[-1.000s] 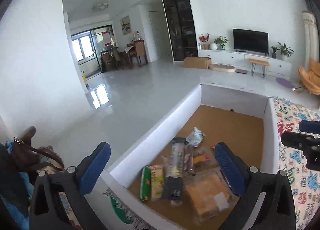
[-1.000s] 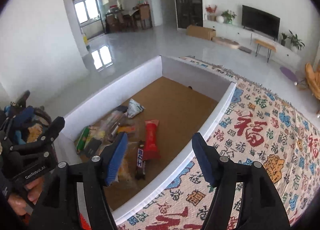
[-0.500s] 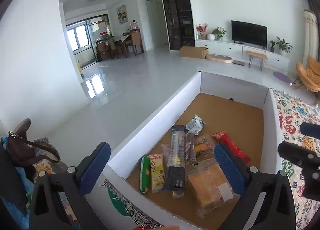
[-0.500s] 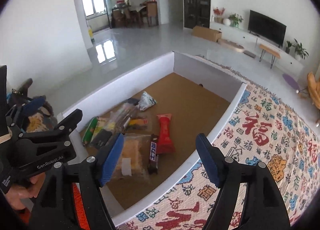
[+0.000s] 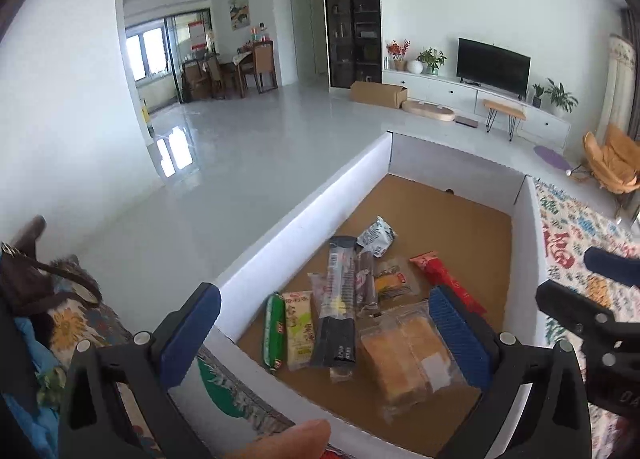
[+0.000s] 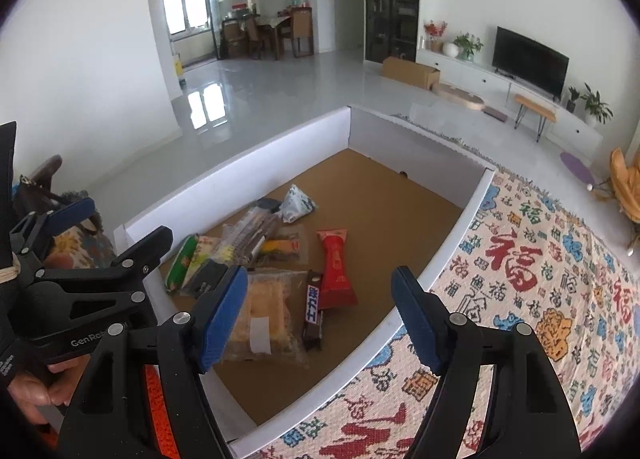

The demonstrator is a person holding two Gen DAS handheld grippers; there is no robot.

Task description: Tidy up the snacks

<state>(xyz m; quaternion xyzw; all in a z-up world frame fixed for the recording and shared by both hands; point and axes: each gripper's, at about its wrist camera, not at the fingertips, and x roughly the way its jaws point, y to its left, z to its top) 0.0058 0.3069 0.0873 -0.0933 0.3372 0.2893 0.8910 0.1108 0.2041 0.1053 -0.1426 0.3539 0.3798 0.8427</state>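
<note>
Both grippers were seen hovering above a white-walled cardboard tray (image 6: pixel 280 147) w/ a brown floor, set on a patterned cloth (image 6: pixel 540 259) w/ red and blue characters. Left gripper (image 5: pixel 326 317) was spread wide, nothing btwn its blue pads, pointed down at the snack pile in the tray's near-left part. Right gripper (image 6: pixel 318 313) had just been opening its jaws and was seen wide, empty, w/ no item gripped; its left pad overlapped the clear bread pkg (image 6: pixel 264 311) in view, contact not confirmed. Snacks were all lying flat on the tray floor: green-wrapped stick (image 5: pixel 274 329) at far left of the row, pale yellow-green pkt (image 5: pixel 300 329) touching beside it, long dark-ended clear pkt (image 5: pixel 338 307) next, small orange pkt (image 5: pixel 394 283) behind the bread. Red long pkt (image 6: pixel 336 269) was laid apart to the right of the pile, w/ a dark choc bar (image 6: pixel 314 309) just beside it, btwn it and the bread. White/blue crumpled pkt (image 6: pixel 296 203) was farthest back. Far half of tray was bare cardboard. A thumb tip (image 5: pixel 288 441) was visible at the bottom edge of the left wrist view. A person's hand (image 6: pixel 36 387) was seen holding the left gripper's handle in the right wrist view.
</note>
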